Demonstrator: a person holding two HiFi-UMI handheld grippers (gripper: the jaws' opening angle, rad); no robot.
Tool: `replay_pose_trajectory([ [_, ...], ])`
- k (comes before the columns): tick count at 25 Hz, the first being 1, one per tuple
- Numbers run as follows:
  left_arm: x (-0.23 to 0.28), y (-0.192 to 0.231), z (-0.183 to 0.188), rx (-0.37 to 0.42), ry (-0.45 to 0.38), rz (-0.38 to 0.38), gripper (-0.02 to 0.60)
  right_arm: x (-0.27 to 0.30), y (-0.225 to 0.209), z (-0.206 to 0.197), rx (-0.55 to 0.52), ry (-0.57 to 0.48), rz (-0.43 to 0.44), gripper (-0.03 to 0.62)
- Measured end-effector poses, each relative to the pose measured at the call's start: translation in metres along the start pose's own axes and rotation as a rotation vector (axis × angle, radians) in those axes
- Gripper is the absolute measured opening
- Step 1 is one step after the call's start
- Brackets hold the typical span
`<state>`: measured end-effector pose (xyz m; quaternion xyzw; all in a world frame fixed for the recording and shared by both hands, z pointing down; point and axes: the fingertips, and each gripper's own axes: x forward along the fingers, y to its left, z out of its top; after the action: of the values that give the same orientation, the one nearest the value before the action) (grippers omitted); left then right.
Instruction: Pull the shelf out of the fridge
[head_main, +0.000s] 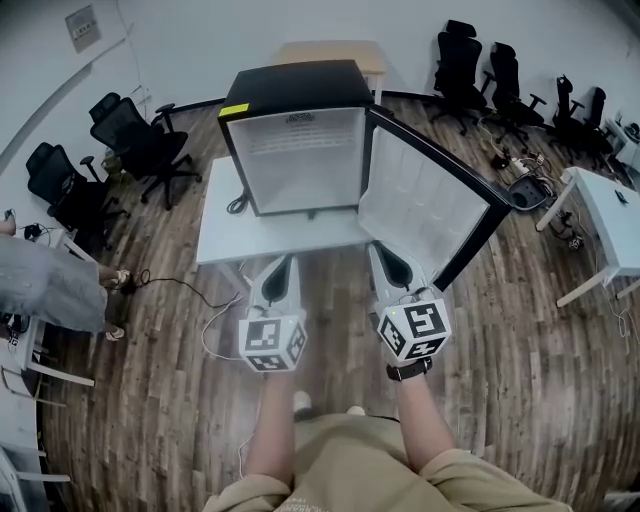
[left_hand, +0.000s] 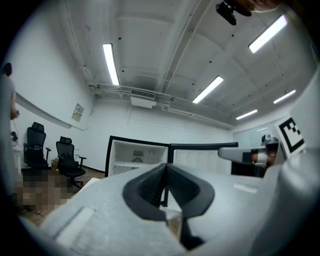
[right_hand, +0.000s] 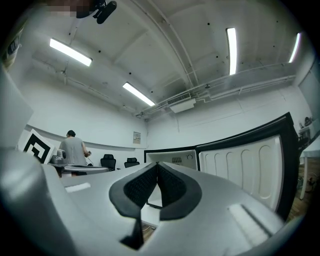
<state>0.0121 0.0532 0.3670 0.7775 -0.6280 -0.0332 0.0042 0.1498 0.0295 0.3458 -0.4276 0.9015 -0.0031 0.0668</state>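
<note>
Shelf (left_hand: 131, 163) is seen inside the open fridge (head_main: 293, 140) on the desk (head_main: 225, 235), at the head view's upper centre. It is judged light and stiff, best taken at its front edge. Left gripper (head_main: 285, 262) and right gripper (head_main: 377, 250) are closed, empty, well short of it.

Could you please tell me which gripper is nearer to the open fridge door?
Right. The right gripper lies close beside the door's lower edge; the left gripper is farther left, in front of the fridge's open compartment.
</note>
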Motion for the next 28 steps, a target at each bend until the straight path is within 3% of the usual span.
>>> replay_pose_trajectory([
  [13, -0.001, 0.008, -0.024, -0.002, 0.035, 0.012, -0.002, 0.016, 0.013, -0.033, 0.054, 0.037, 0.066, 0.006],
  [23, 0.065, 0.049, -0.018, -0.021, 0.01, -0.112, -0.002, 0.085, -0.022, -0.04, 0.021, 0.06, -0.013, 0.006],
  [28, 0.107, 0.083, -0.012, -0.039, 0.008, -0.138, -0.002, 0.129, -0.041, -0.035, 0.008, 0.062, -0.059, 0.006],
])
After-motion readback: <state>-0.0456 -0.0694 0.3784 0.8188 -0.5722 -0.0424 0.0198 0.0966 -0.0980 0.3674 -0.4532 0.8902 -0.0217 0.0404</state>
